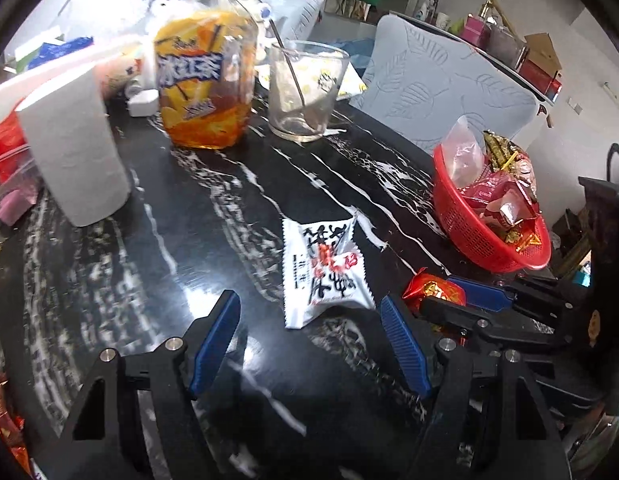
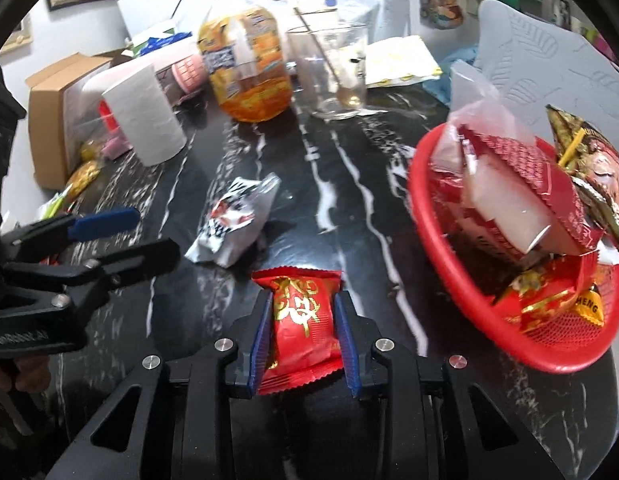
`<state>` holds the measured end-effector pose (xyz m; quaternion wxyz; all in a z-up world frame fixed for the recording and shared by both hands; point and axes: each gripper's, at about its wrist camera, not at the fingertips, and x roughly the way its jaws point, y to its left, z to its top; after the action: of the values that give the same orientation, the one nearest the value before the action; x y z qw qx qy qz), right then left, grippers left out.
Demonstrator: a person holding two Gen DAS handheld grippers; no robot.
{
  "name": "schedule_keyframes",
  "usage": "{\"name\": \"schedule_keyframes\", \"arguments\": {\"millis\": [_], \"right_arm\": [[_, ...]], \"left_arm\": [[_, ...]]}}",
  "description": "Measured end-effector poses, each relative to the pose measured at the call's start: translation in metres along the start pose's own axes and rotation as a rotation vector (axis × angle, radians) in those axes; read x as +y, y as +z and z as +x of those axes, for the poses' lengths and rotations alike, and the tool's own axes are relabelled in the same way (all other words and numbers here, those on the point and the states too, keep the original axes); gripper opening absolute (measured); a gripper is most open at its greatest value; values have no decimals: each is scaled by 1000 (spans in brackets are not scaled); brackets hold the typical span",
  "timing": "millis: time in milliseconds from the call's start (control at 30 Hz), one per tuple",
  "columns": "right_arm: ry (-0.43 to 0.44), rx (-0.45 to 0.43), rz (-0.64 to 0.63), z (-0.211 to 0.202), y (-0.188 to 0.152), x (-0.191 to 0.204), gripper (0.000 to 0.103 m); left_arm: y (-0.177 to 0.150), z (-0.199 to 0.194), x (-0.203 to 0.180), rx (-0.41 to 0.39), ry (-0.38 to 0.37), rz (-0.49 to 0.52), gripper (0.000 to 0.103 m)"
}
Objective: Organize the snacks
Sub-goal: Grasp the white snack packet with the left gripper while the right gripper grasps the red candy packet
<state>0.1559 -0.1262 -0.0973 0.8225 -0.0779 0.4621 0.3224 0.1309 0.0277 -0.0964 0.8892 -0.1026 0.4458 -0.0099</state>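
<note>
Writing on white snack packet point(image 1: 323, 272) too blurred to read; it lies on table point(image 1: 169, 240) w/ left claw point(image 1: 309, 340) released before it. Right claw point(image 2: 303, 336) grips red packet point(image 2: 301, 320) nr red basket point(image 2: 449, 260); "HENG" legible inside.

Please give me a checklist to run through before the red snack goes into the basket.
1. Right tongs shut on the red snack: ok.
2. Snack clear of the table: cannot tell.
3. Room in the basket: not ok on the far side, piled high; the near corner looks freer.
4. Path to the basket clear: ok.
5. Left tongs open, out of the way: ok.
6. White snack left on the table for later: ok.
</note>
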Motion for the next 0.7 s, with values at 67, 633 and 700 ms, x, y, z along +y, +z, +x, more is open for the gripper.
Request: {"name": "schedule_keyframes", "arguments": {"millis": [67, 633, 700], "right_arm": [[6, -3, 10, 0, 0, -6, 31], [22, -15, 70, 0, 3, -18, 31], [7, -14, 64, -1, 2, -16, 31]], "left_arm": [[4, 10, -2, 14, -9, -2, 72], [4, 25, -22, 60, -14, 72, 32], [-3, 20, -24, 72, -23, 73, 32]]}}
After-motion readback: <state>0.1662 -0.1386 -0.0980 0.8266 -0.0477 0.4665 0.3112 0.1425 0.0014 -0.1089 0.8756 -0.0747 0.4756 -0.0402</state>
